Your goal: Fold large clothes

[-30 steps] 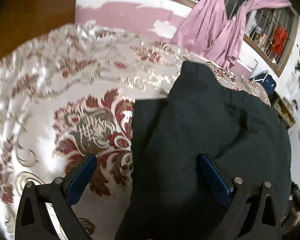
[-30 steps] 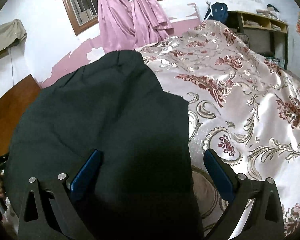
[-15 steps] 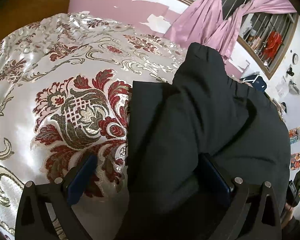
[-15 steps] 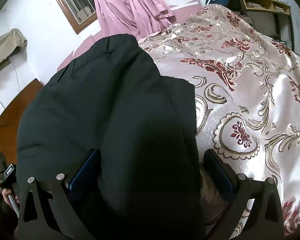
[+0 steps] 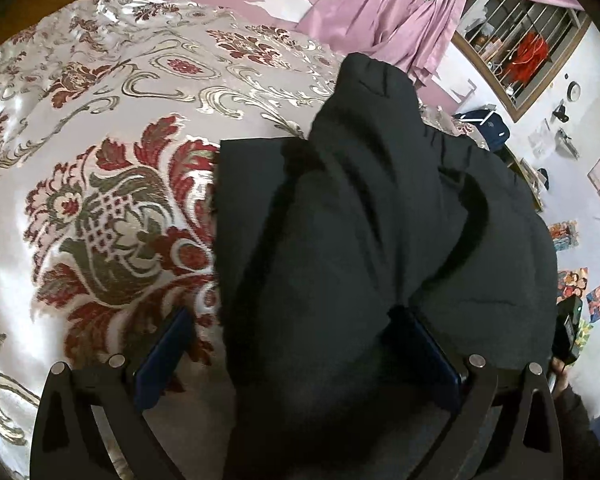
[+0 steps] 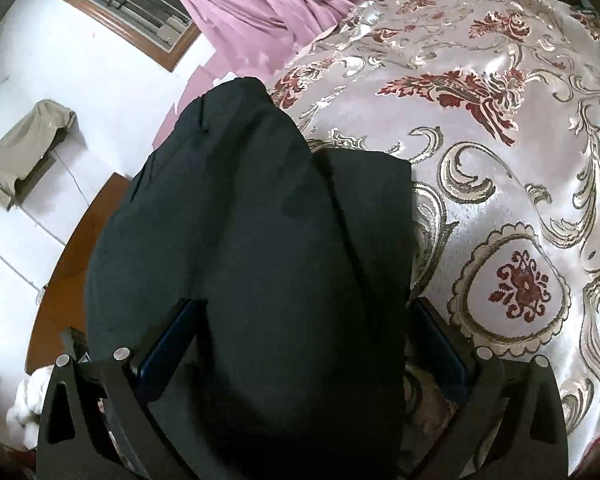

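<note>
A large black garment (image 5: pixel 360 220) lies folded in layers on a bed with a shiny floral cover (image 5: pixel 100 184). It also fills the middle of the right wrist view (image 6: pixel 252 240). My left gripper (image 5: pixel 296 356) is open, its blue-padded fingers (image 5: pixel 160 356) spread wide over the garment's near left edge, with cloth bunched between them. My right gripper (image 6: pixel 300 348) is open too, straddling the garment's near right part. The cloth hides part of each gripper's inner side.
The bed cover (image 6: pixel 520 160) stretches to the right of the garment. Pink curtains (image 5: pixel 380 12) hang at a barred window (image 5: pixel 512 36) behind the bed. A wooden headboard (image 6: pixel 72 264) and a beige cloth on the wall (image 6: pixel 24 148) stand at the left.
Both grippers have pushed forward and lower over the garment, so the cloth now bulges up between the fingers. The fingers stay spread as before.
</note>
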Motion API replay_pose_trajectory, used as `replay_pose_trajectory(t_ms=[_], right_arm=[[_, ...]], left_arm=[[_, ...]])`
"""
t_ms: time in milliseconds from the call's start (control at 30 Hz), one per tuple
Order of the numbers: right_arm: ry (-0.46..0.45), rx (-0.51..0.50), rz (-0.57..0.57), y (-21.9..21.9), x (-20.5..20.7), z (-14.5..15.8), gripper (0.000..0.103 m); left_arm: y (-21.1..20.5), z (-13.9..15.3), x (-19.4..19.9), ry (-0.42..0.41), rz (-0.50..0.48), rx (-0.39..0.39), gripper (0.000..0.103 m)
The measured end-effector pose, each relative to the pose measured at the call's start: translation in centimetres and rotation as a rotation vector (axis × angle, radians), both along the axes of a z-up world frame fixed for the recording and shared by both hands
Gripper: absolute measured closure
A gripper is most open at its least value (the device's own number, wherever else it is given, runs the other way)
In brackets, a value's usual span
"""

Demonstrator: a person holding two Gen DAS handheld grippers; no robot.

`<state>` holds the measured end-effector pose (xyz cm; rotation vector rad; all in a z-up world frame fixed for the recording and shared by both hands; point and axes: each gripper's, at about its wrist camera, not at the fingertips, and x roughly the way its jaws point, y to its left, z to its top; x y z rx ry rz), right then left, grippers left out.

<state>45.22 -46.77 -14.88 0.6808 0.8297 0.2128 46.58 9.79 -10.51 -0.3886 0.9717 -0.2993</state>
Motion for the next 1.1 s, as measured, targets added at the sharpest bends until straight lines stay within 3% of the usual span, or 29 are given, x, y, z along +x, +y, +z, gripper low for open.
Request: replay_pose_trajectory(t_ms=[100, 333, 467, 567, 700, 833, 1100], right_arm=[[-0.003, -0.018, -0.004, 0.9, -0.3, 0.1, 0.001], [0.040, -0.077, -0.021, 1.9, -0.8, 1.6, 0.024], [0.054, -0.081, -0.045, 1.9, -1.5, 2.8, 0.051], [0.042, -0.079, -0.051, 1.9, -2.4, 4.0, 0.071], [-0.012, -0.102, -0.040, 2.8, -3.4, 6.9, 0.086], [-0.105, -0.130, -0.006, 4.3, -4.6, 11.3, 0.089], [-0.225, -0.186, 0.084, 8.7, -6.7, 17.9, 0.090]], left_arm=[[-0.7, 0.1, 0.0, 0.016, -0.027, -0.031, 0.001], [-2.1, 1.6, -0.6, 0.034, -0.020, 0.039, 0.039], [-2.5, 2.9, -1.0, 0.036, -0.006, 0.075, 0.070], [-2.8, 4.3, -1.5, 0.028, 0.021, 0.103, 0.082], [-3.4, 7.0, -2.8, -0.032, 0.042, 0.154, 0.088], [-2.8, 10.6, -4.2, -0.106, 0.039, 0.130, 0.090], [-0.5, 16.1, -7.6, -0.218, 0.059, 0.209, 0.091]])
